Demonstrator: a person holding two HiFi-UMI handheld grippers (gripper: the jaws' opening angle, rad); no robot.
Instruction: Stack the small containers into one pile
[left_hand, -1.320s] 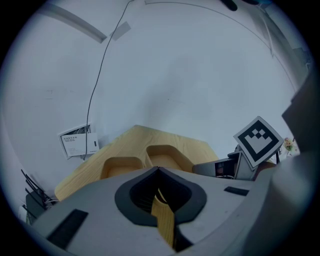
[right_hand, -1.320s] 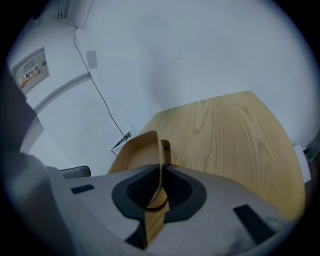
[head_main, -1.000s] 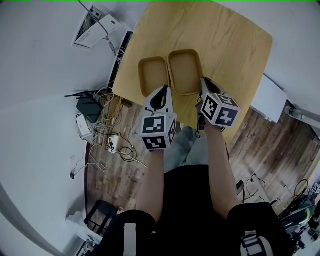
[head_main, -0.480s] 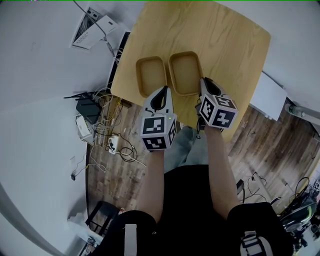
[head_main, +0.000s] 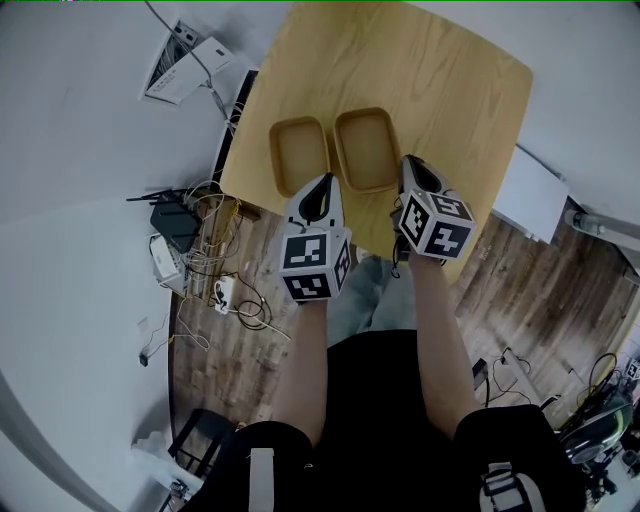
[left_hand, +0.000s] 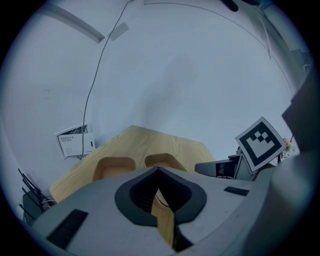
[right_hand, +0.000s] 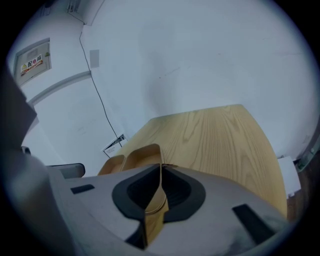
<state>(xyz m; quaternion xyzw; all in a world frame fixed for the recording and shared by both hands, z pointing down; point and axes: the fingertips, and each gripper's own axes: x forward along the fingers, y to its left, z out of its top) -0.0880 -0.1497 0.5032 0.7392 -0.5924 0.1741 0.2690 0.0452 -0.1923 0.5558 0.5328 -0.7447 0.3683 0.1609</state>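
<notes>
Lying abreast, shallow tan containers (head_main: 365, 150)

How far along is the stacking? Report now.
Done: nothing stacked; the smaller container and larger container sit side by side on the table. In hand: the left gripper and right gripper each appear to clamp one's near wall. Remaining: lift one into the other.

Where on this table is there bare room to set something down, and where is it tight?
The table is bare beyond the left container and right container up to its far edge, and right of the right container. Crowded: the near edge, where the left gripper and right gripper sit by the containers.
</notes>
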